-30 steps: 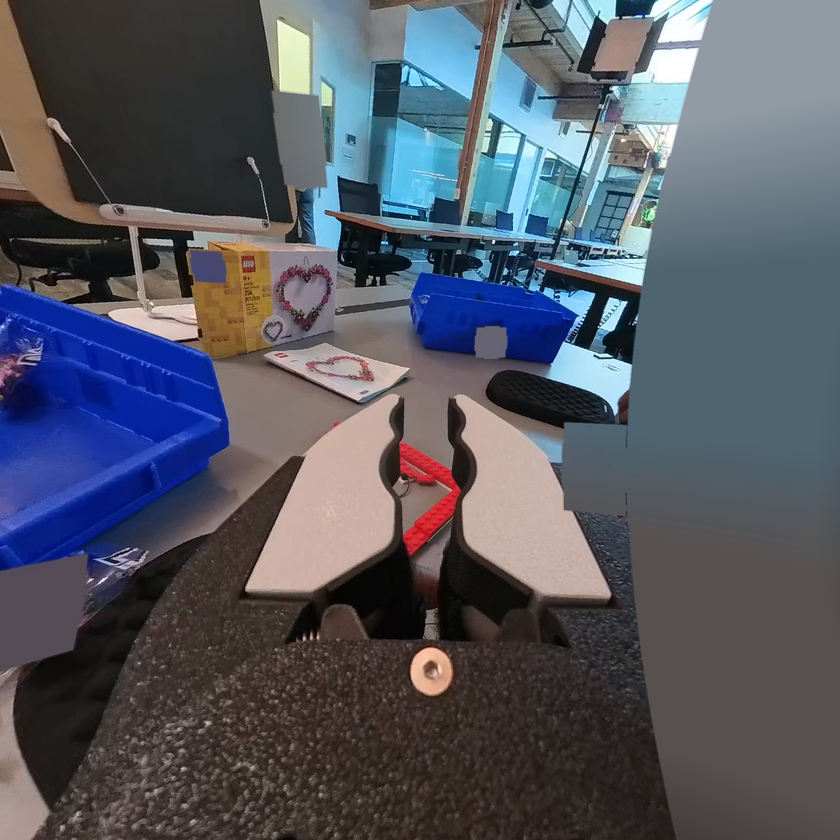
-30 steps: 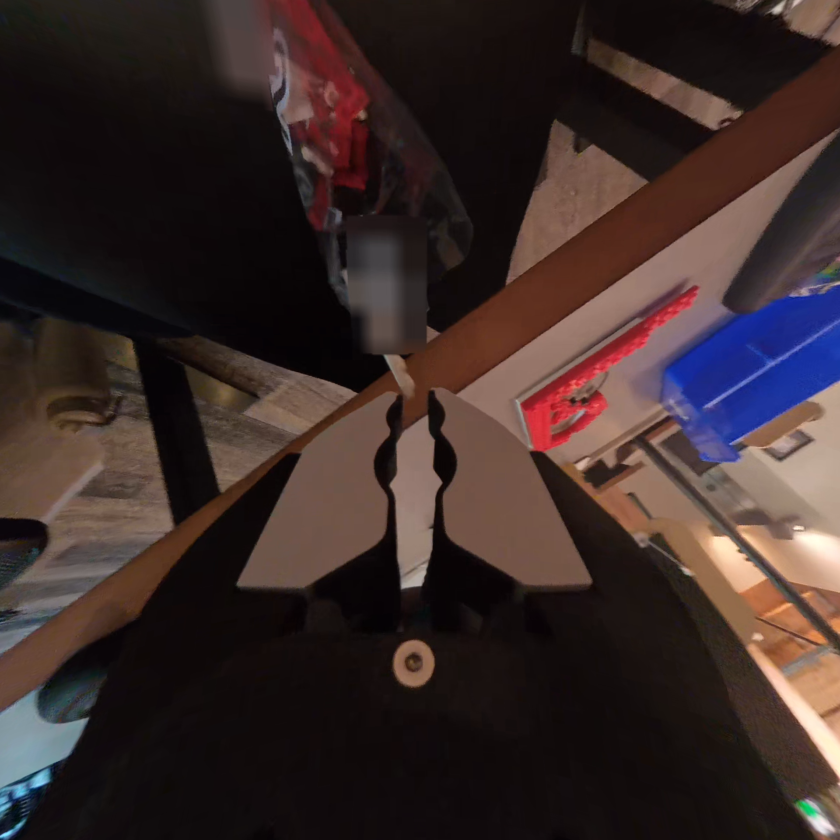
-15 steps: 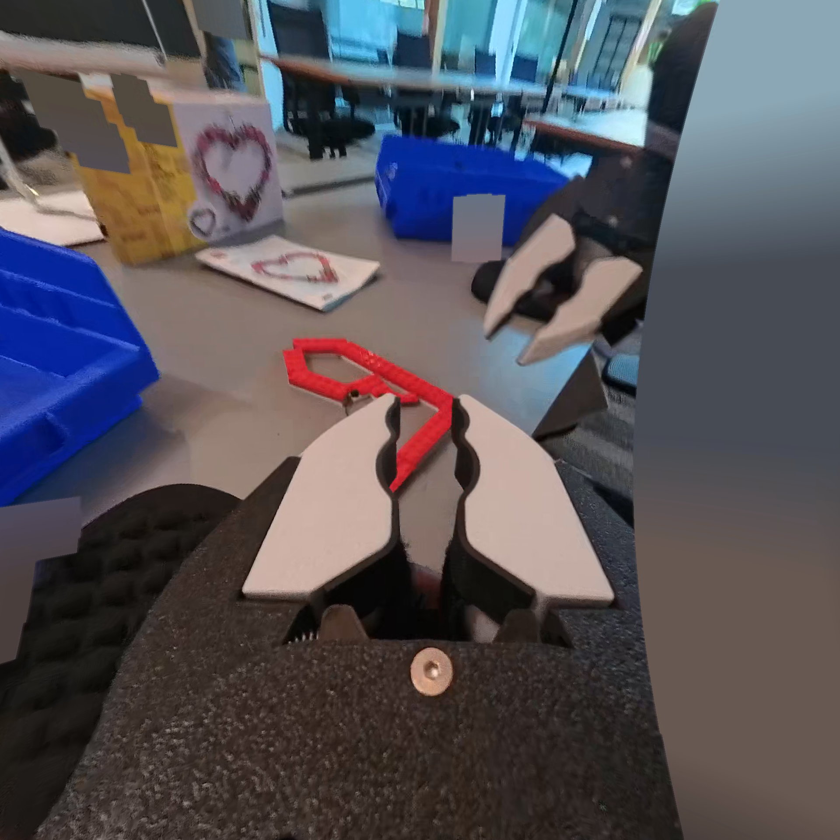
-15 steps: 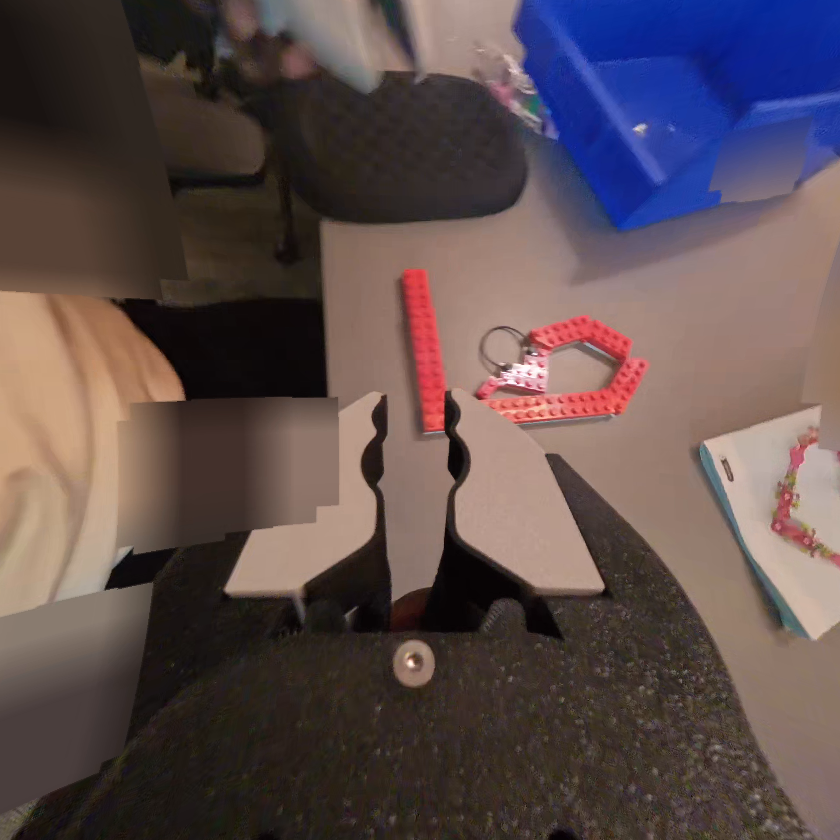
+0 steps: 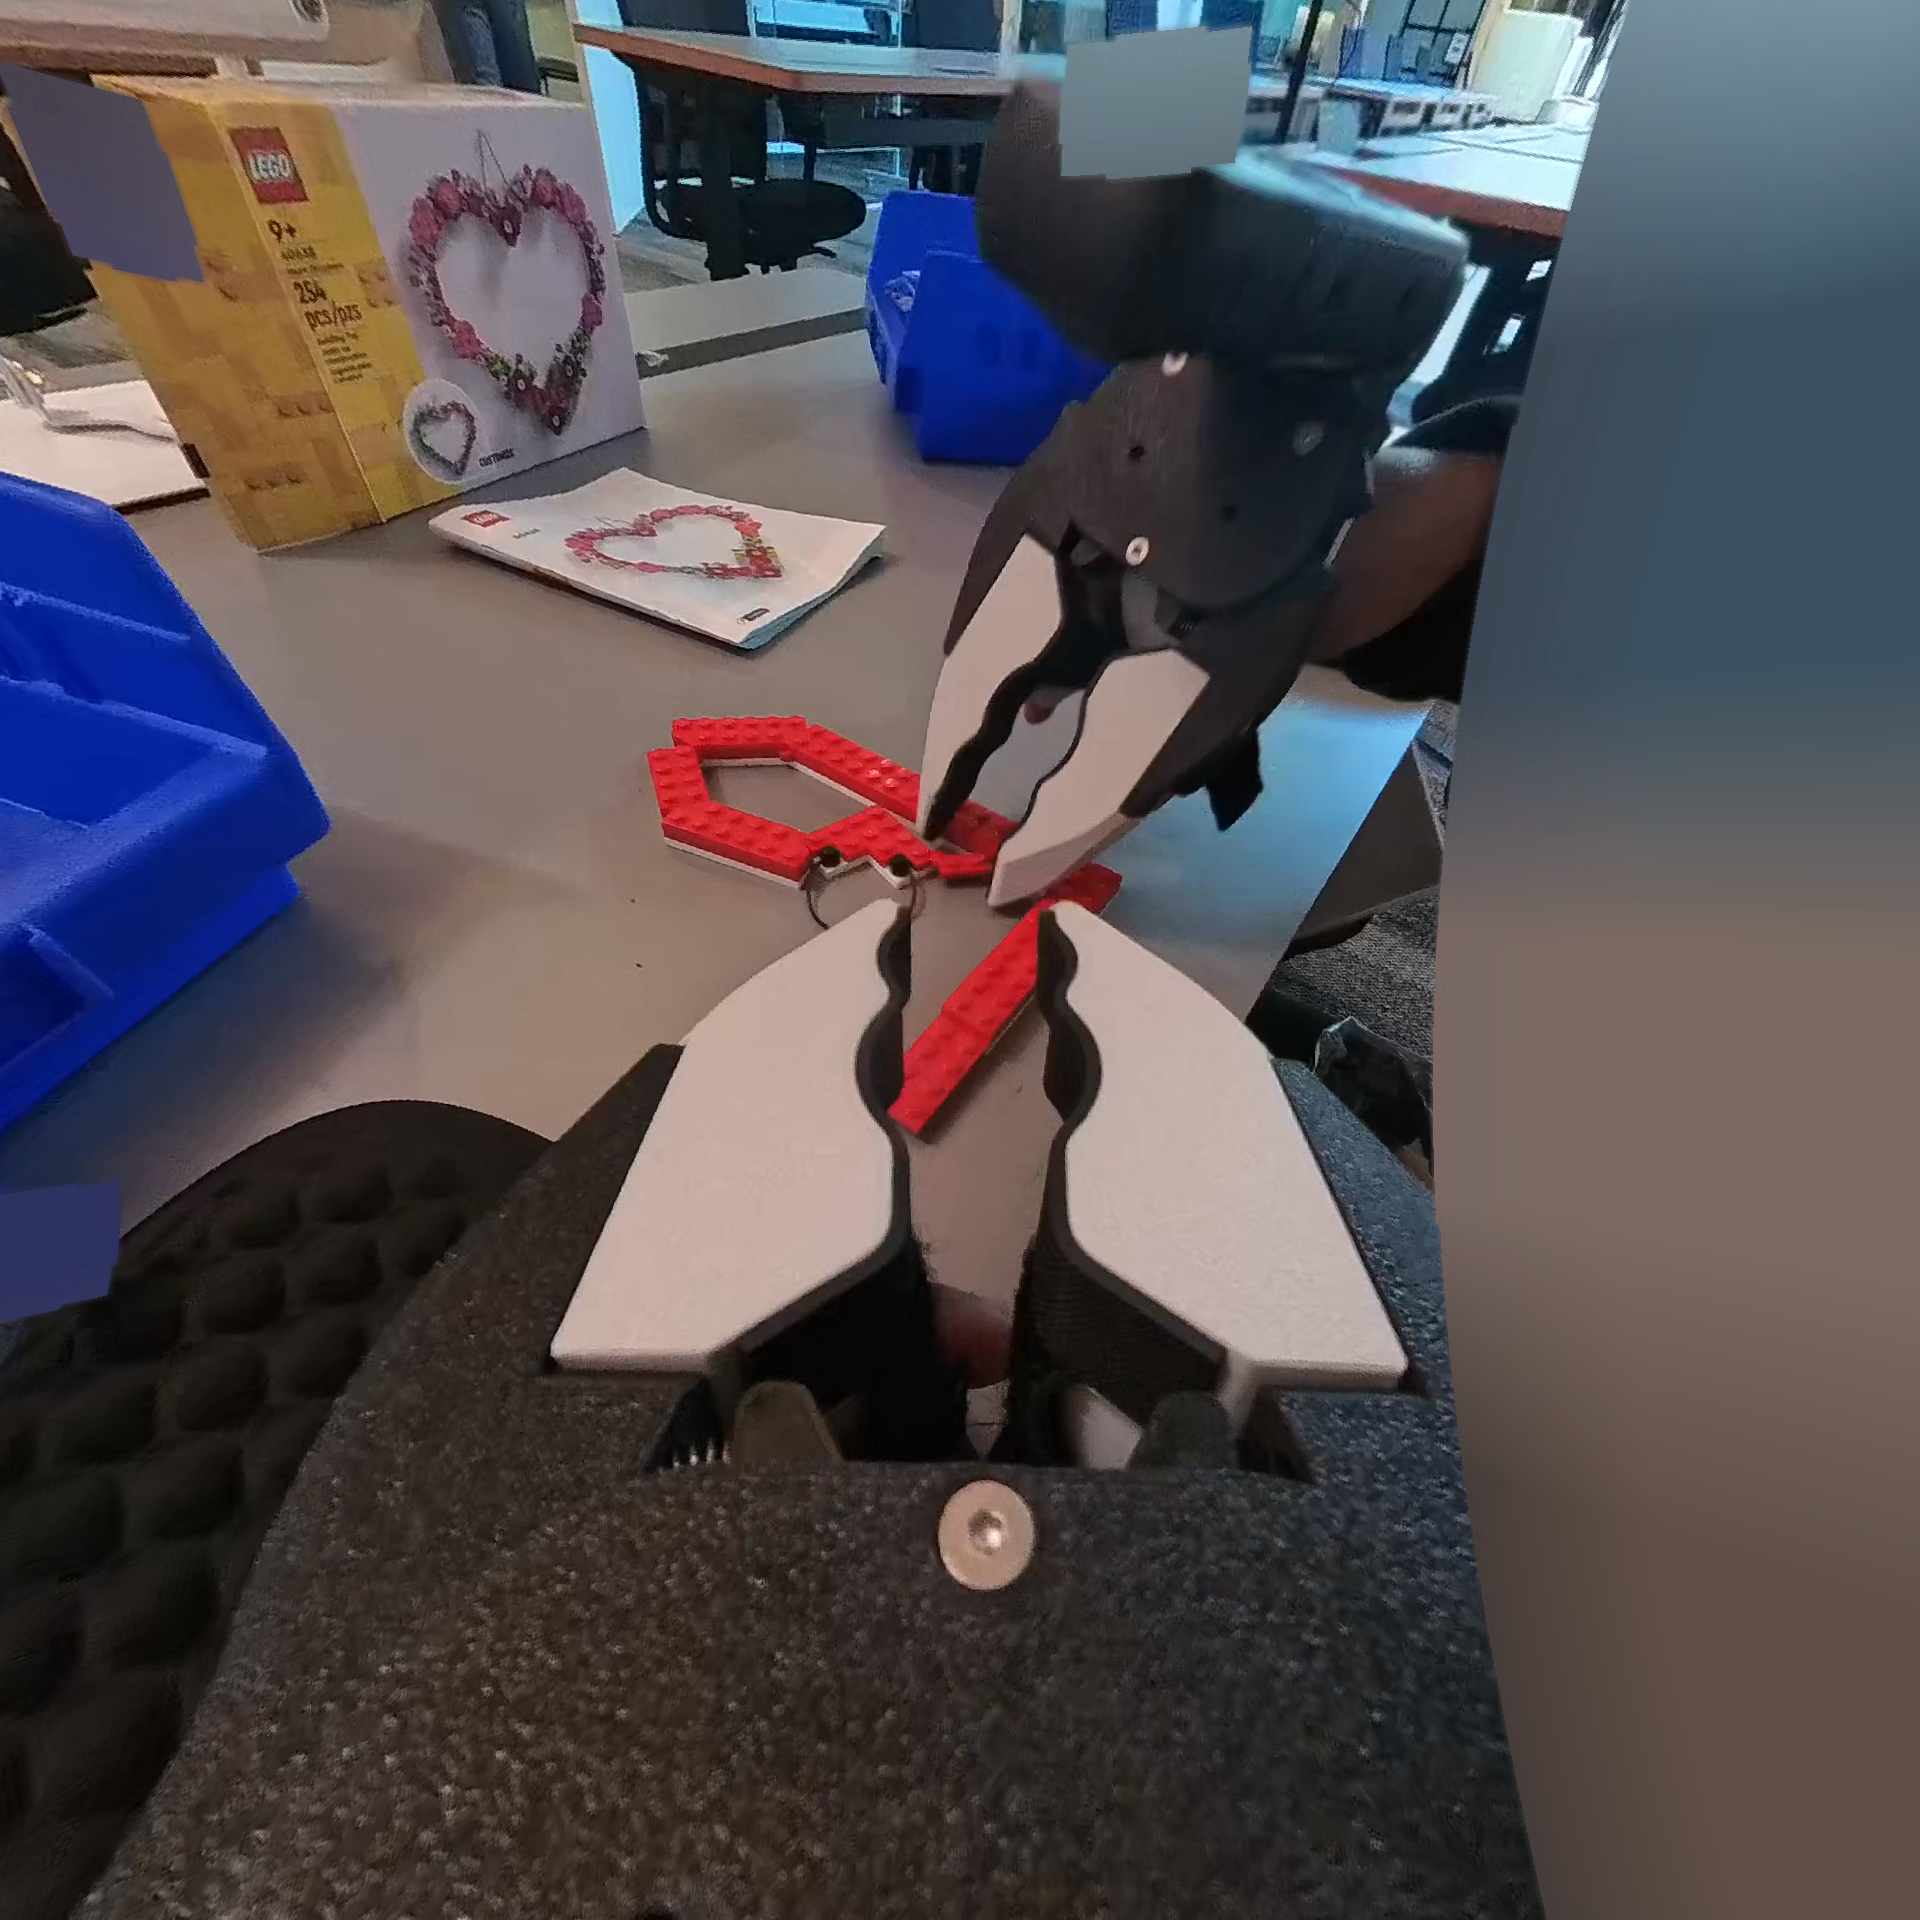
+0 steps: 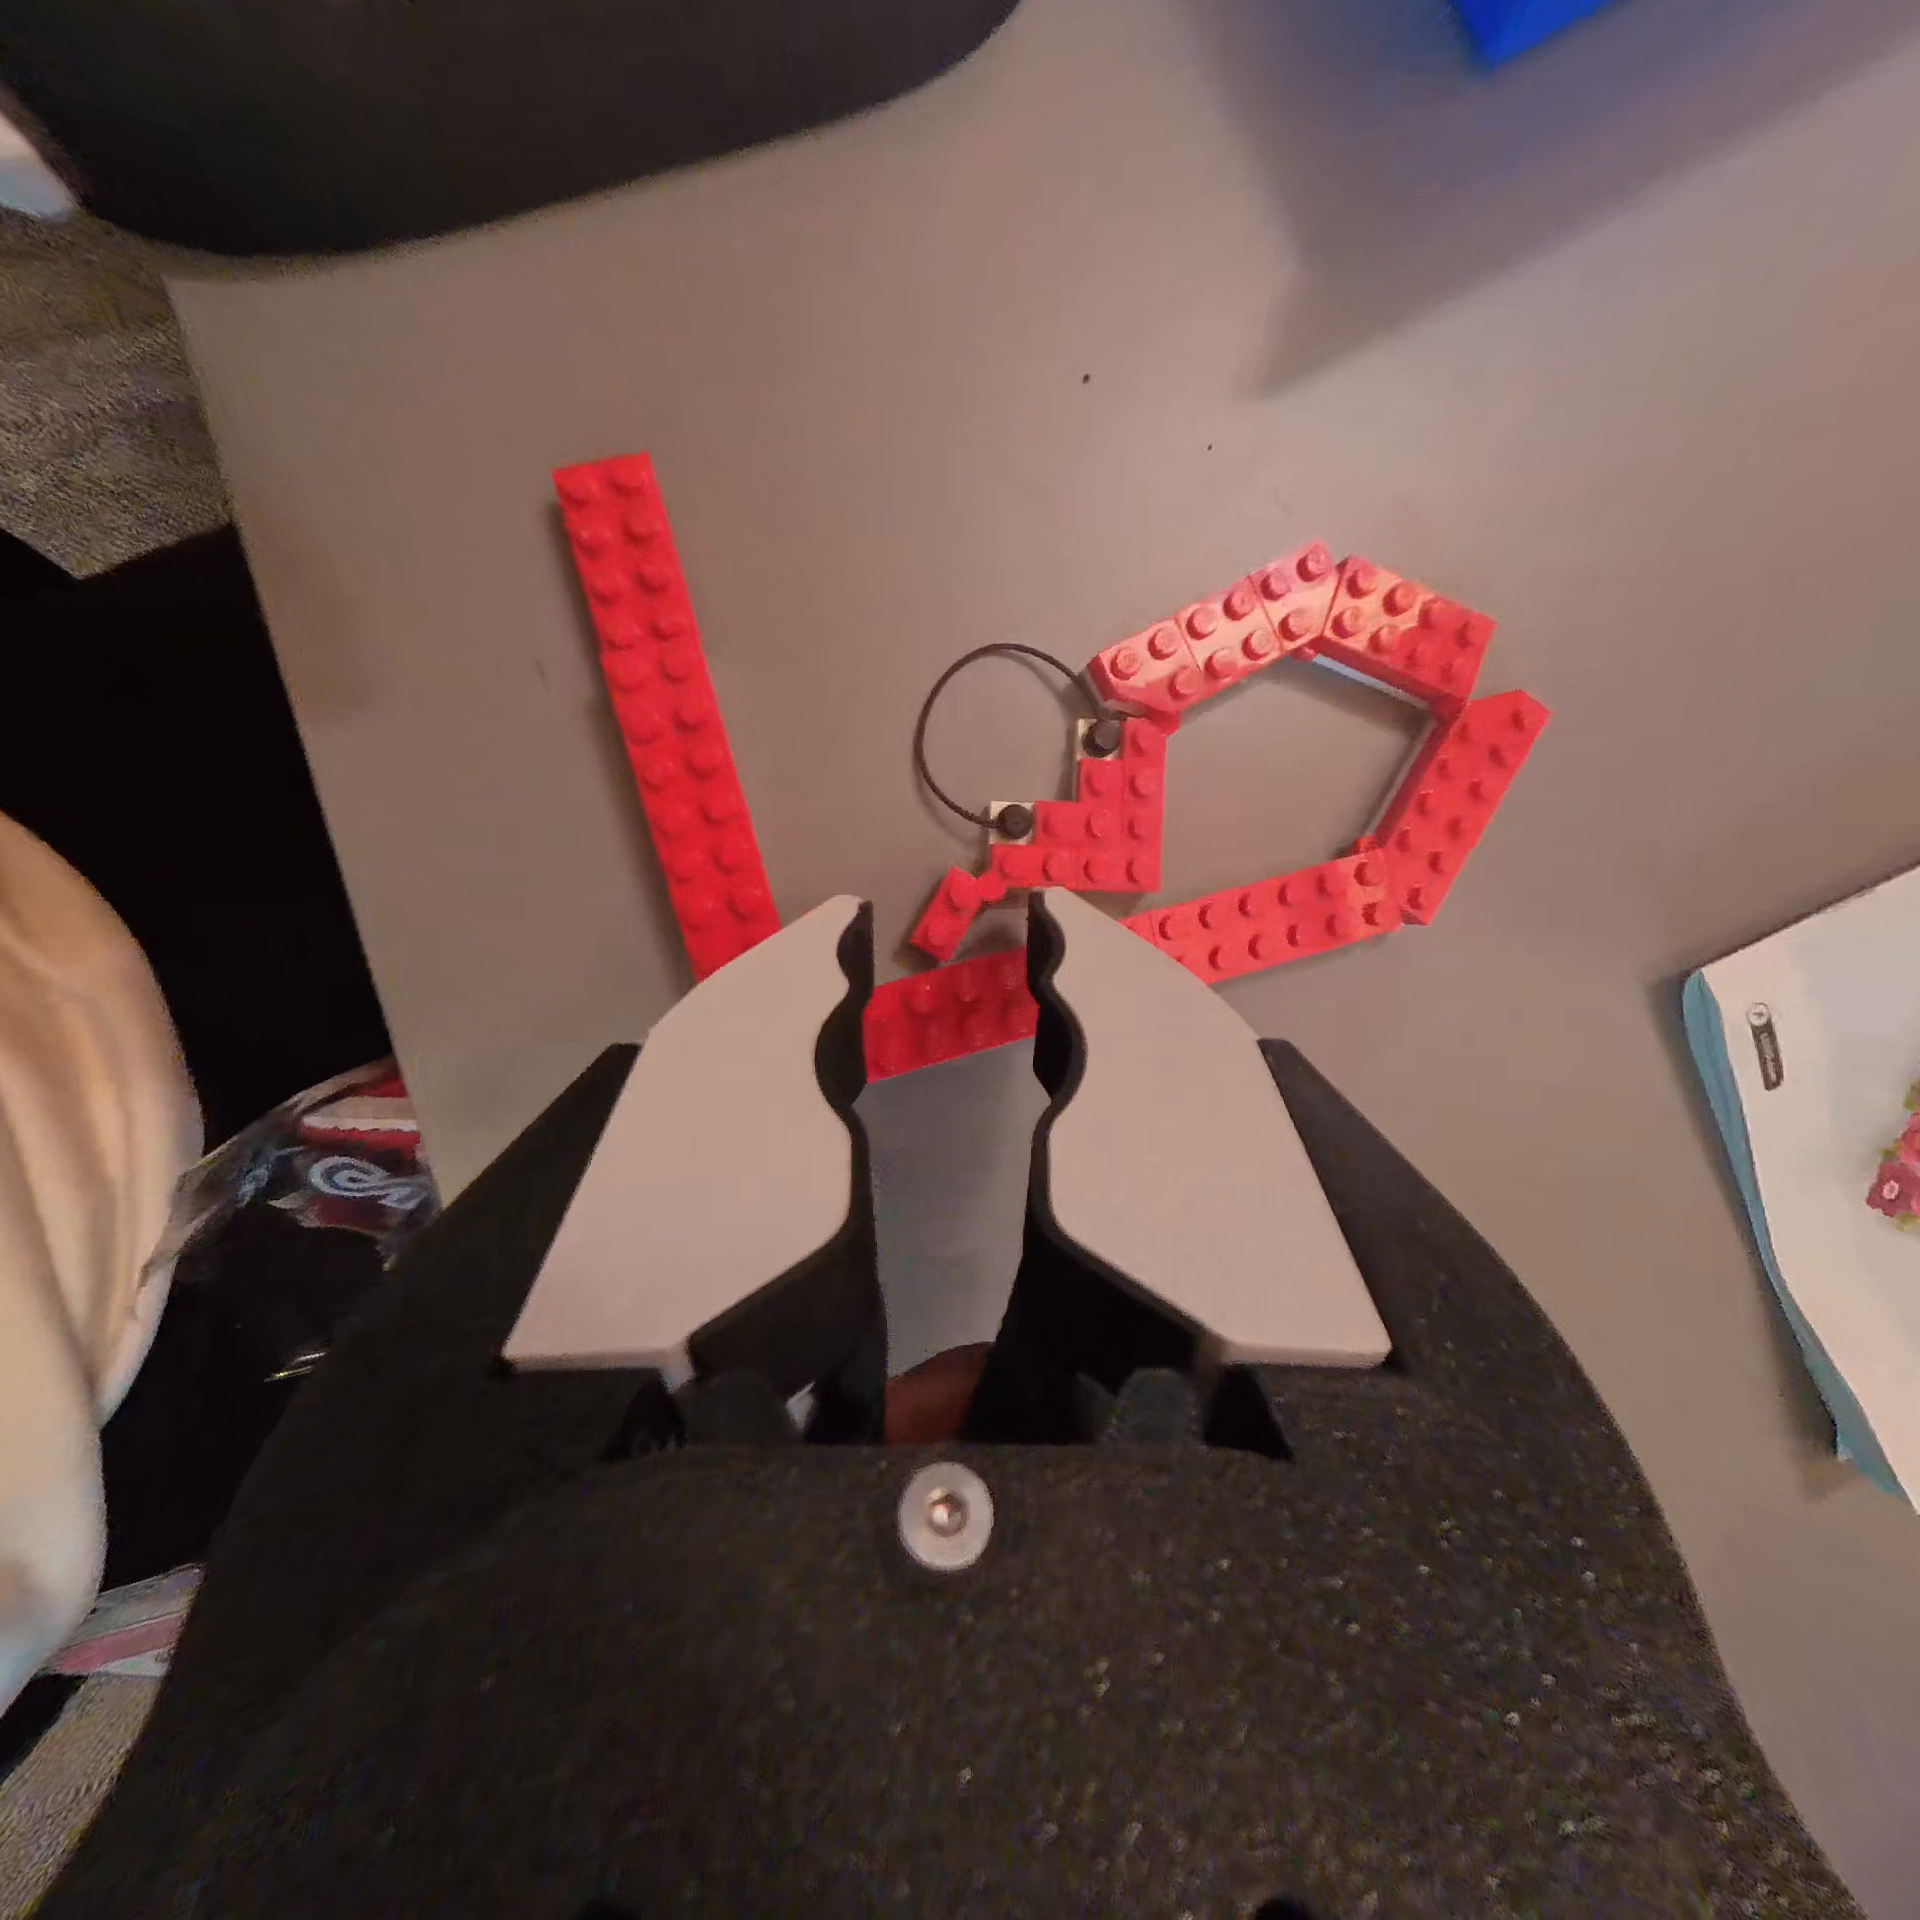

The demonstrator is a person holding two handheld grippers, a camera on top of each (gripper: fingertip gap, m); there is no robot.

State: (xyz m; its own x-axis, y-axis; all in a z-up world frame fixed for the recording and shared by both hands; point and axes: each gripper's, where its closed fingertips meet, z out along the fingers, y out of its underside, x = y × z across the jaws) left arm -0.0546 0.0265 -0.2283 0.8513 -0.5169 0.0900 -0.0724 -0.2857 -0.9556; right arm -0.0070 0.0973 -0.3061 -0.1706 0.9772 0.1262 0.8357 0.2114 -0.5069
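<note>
Red studded plastic: a long flat plate (image 5: 971, 1023) lies on the grey surface (image 5: 499, 727) between the released left hand-held gripper (image 5: 971, 914) fingers, its long axis angled ahead-right.

The right hand-held gripper (image 6: 948, 909), released, tips straddle the angular brick frame (image 6: 1299, 769); the plate (image 6: 665, 717) runs ahead-left.

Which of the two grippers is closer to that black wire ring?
Right. The right gripper reaches down just beside the black wire ring; the left gripper sits slightly behind it, over the long red plate.
</note>
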